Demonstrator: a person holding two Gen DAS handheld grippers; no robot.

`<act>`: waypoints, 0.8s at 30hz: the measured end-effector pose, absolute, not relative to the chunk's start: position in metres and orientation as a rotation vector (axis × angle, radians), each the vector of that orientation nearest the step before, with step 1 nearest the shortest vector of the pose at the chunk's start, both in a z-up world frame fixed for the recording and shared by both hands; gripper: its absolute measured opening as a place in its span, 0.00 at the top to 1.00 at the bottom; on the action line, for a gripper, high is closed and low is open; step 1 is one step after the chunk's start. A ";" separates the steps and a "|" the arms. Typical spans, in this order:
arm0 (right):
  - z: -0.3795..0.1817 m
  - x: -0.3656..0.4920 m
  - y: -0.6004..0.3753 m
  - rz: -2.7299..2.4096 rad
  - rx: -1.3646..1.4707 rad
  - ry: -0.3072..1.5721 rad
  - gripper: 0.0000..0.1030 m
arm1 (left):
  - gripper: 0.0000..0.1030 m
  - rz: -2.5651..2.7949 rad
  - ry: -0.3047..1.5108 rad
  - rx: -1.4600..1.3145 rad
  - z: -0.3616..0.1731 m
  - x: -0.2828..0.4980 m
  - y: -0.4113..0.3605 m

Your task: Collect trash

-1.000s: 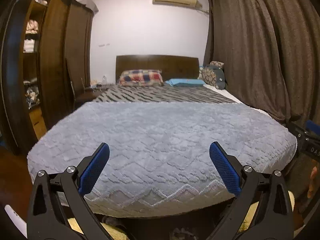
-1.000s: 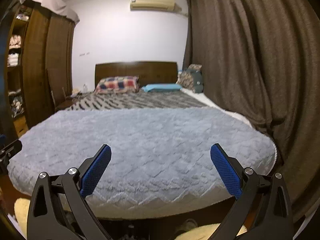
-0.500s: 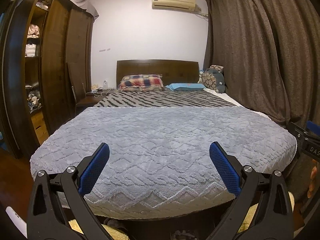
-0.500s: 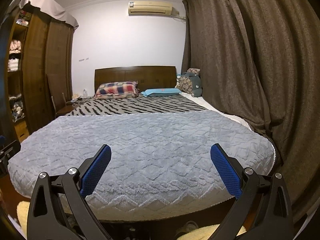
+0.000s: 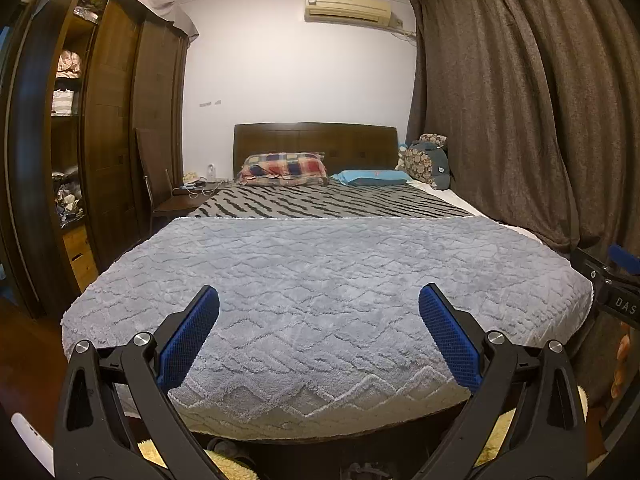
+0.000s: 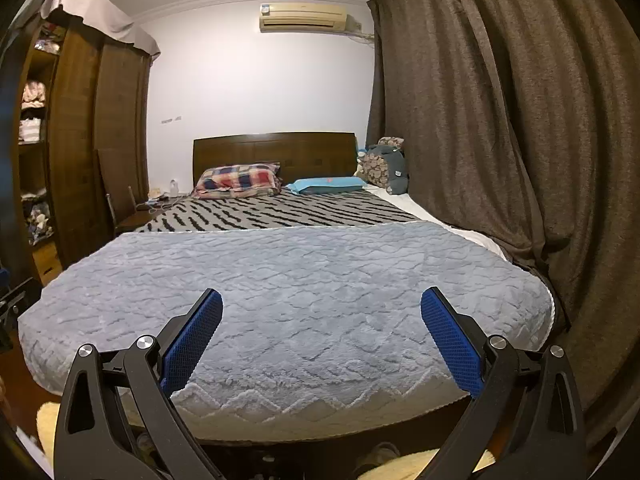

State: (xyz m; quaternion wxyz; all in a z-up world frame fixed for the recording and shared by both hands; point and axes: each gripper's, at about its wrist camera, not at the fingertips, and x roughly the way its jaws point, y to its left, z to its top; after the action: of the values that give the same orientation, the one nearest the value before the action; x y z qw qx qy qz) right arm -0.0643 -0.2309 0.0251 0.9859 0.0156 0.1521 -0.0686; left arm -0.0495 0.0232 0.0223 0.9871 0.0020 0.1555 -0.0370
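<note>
No trash shows in either view. My left gripper [image 5: 319, 304] is open and empty, held above the foot of a bed with a grey blanket [image 5: 320, 280]. My right gripper [image 6: 321, 306] is open and empty over the same blanket [image 6: 304, 276]. Part of the right gripper [image 5: 616, 280] shows at the right edge of the left wrist view. Both face the headboard.
A plaid pillow [image 5: 282, 166], a blue pillow [image 5: 372, 178] and cushions [image 5: 426, 160] lie at the bed's head. A dark wardrobe [image 5: 104, 132] and a chair [image 5: 160, 188] stand left, brown curtains [image 5: 520, 100] hang right. A yellow rug [image 6: 420, 466] and shoes lie below the bed's foot.
Both views have tilted upward: the bed sits lower in frame and more of the ceiling and the air conditioner shows. The jaws stay open.
</note>
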 end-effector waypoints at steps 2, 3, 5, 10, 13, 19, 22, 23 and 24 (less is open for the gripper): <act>0.025 -0.065 -0.230 -0.135 0.029 0.305 0.03 | 0.08 -0.076 0.311 0.005 0.023 -0.049 0.023; 0.026 -0.064 -0.230 -0.135 0.030 0.306 0.03 | 0.08 -0.075 0.310 0.006 0.023 -0.050 0.023; 0.026 -0.064 -0.230 -0.134 0.029 0.305 0.03 | 0.08 -0.077 0.307 0.007 0.023 -0.050 0.022; 0.026 -0.064 -0.230 -0.133 0.028 0.306 0.03 | 0.08 -0.078 0.306 0.008 0.023 -0.050 0.021; 0.026 -0.064 -0.228 -0.128 0.026 0.306 0.03 | 0.08 -0.077 0.307 0.009 0.023 -0.050 0.021; 0.027 -0.064 -0.227 -0.124 0.024 0.306 0.03 | 0.08 -0.079 0.302 0.010 0.023 -0.050 0.020; 0.027 -0.064 -0.226 -0.120 0.021 0.304 0.03 | 0.08 -0.079 0.299 0.011 0.023 -0.050 0.021; 0.027 -0.064 -0.227 -0.120 0.021 0.303 0.03 | 0.08 -0.079 0.299 0.010 0.023 -0.050 0.021; 0.028 -0.064 -0.227 -0.119 0.020 0.302 0.03 | 0.08 -0.080 0.298 0.010 0.023 -0.051 0.021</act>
State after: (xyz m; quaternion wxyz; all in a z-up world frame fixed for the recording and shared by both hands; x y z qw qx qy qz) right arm -0.0640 -0.2270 0.0278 0.9868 0.0100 0.1503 -0.0592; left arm -0.0505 0.0212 0.0231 0.9881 0.0051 0.1486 -0.0399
